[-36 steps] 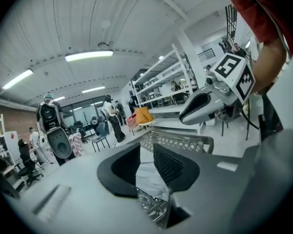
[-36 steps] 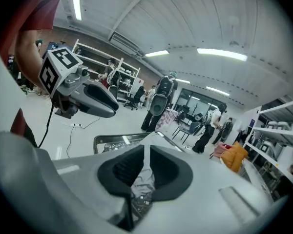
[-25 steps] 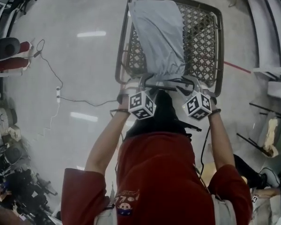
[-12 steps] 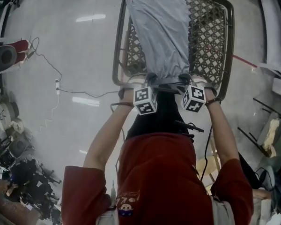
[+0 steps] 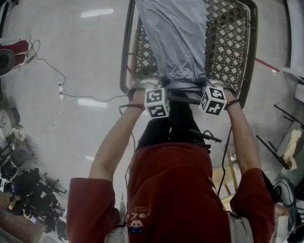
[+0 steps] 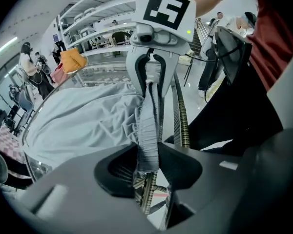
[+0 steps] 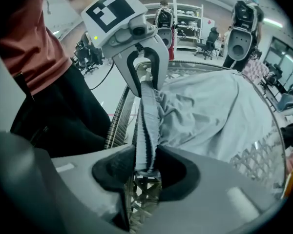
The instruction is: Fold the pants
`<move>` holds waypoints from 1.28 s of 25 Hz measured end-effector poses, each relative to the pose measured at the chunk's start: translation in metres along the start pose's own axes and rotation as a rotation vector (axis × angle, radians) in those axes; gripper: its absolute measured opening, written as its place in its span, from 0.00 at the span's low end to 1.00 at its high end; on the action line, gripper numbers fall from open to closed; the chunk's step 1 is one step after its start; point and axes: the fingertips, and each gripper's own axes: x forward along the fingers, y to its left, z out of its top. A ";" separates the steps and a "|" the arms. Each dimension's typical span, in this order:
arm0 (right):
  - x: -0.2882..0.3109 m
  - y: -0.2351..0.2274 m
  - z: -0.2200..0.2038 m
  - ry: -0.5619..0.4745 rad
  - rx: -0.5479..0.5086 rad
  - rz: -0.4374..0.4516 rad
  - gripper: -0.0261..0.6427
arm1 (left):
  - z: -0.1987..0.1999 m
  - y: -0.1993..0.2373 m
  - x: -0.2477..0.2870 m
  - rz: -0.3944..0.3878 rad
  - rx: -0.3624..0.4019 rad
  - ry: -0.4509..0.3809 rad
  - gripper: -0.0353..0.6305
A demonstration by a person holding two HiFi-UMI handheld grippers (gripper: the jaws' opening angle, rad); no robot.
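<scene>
Head view with both gripper views: a standing person in a red shirt (image 5: 177,196) reaches both arms forward and downward over the near edge of a lattice table (image 5: 225,39). The left forearm (image 5: 116,140) and right forearm (image 5: 243,140) run nearly straight from the elbows and draw slightly closer together toward the wrists. Each hand carries its gripper pointing steeply down, so that the left marker cube (image 5: 156,103) and the right marker cube (image 5: 213,100) face up toward the head camera, side by side but apart. The grey pants (image 5: 175,29) lie flat on the lattice, legs stretched away from the person, with the waistband (image 5: 185,85) at the near rim. The left gripper (image 6: 147,161) has just been closing its jaws, and its pads now pinch the gathered elastic of the waistband, which stands on edge between them. The right gripper (image 7: 145,165) has likewise just been closing and clamps the same band at its other end. Each gripper view shows the opposite gripper upright at the far end of the band, with the band drawn between the two.
</scene>
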 end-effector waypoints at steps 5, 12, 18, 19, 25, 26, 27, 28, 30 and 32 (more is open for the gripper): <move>-0.010 0.000 0.007 -0.028 0.060 0.002 0.12 | 0.001 -0.003 -0.006 -0.033 -0.037 0.010 0.25; -0.010 0.020 0.007 -0.002 0.062 0.011 0.11 | 0.002 -0.026 -0.011 -0.055 -0.031 0.012 0.25; -0.015 0.066 0.009 0.013 0.061 0.034 0.11 | 0.004 -0.066 -0.020 -0.072 -0.015 0.004 0.25; -0.016 0.074 0.009 0.014 0.064 0.037 0.11 | 0.005 -0.074 -0.022 -0.078 -0.018 0.001 0.25; -0.020 0.115 0.017 0.011 0.077 0.030 0.11 | 0.000 -0.112 -0.033 -0.094 -0.025 -0.003 0.25; -0.021 0.117 0.018 0.008 0.080 0.021 0.11 | -0.001 -0.115 -0.034 -0.092 -0.021 -0.001 0.25; -0.022 0.119 0.019 0.007 0.083 0.012 0.11 | -0.001 -0.116 -0.036 -0.089 -0.017 0.002 0.25; -0.023 0.120 0.020 0.005 0.085 0.003 0.11 | 0.000 -0.116 -0.038 -0.085 -0.012 0.003 0.25; -0.027 0.119 0.022 0.000 0.088 -0.015 0.11 | 0.003 -0.114 -0.043 -0.076 -0.001 0.000 0.25; -0.034 0.113 0.023 -0.006 0.089 -0.034 0.11 | 0.007 -0.108 -0.050 -0.063 0.006 -0.006 0.25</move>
